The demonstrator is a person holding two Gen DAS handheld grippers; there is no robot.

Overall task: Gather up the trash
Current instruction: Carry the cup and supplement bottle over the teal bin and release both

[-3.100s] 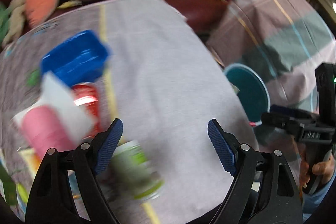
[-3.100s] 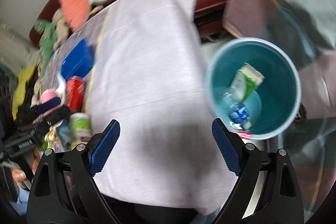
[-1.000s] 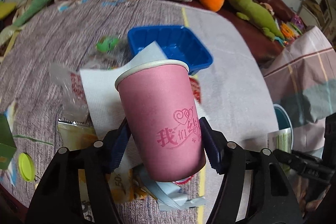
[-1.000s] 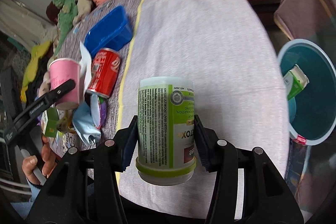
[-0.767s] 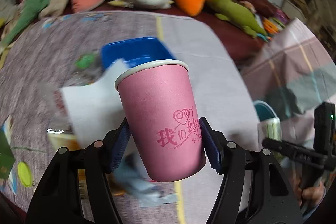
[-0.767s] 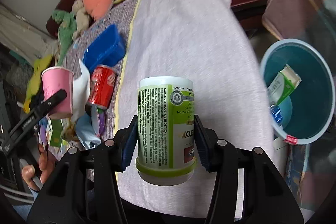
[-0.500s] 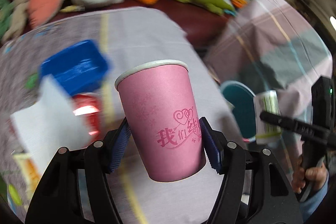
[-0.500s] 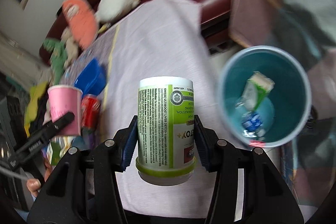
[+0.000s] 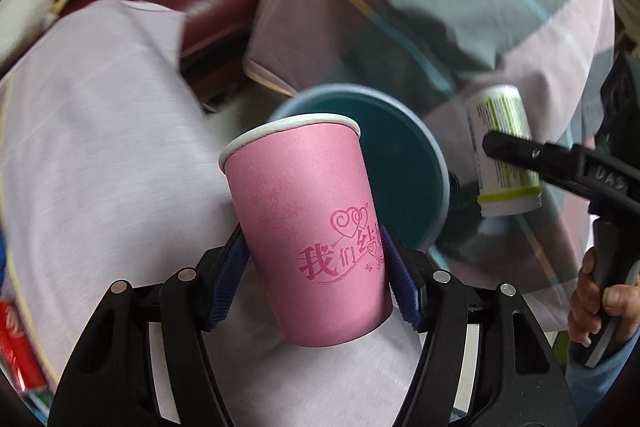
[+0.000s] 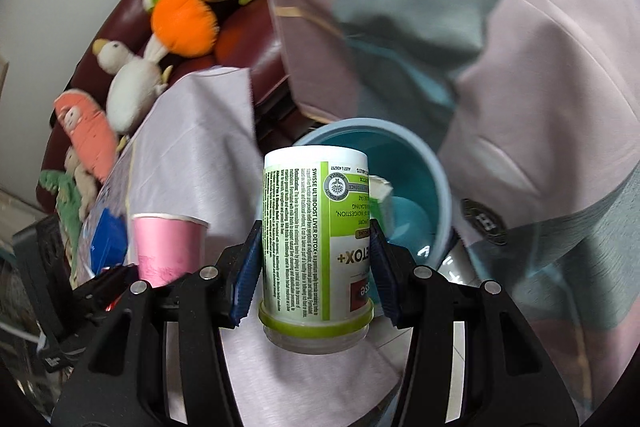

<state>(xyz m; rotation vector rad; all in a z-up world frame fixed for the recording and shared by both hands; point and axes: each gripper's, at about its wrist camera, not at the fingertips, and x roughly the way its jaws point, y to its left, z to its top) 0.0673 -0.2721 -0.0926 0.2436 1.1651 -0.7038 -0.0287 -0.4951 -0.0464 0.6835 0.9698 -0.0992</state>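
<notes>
Pink paper cup (image 9: 308, 227) sits upright in the left gripper (image 9: 314, 267), its jaws closed on the lower wall, held over the tabletop's (image 9: 104, 131) edge nearest the bin (image 9: 400, 155). 1 green-labelled bottle (image 10: 316, 243) is clamped upside down in the right gripper (image 10: 316, 267), jaws tight on its sides, with the bin's (image 10: 424, 179) mouth just beyond it. I judge the step to be carrying both pieces to the bin. To do it well, bring each item fully over the opening before letting go, and release 1 at a time so the 2 grippers do not collide above the rim. Tipping the cup mouth-down would help it drop cleanly. Counted: 1 cup, 1 bottle, 1 bin with at least 1 carton (image 10: 380, 199) inside, 1 red can (image 9: 16, 343) at the tabletop's left edge.
</notes>
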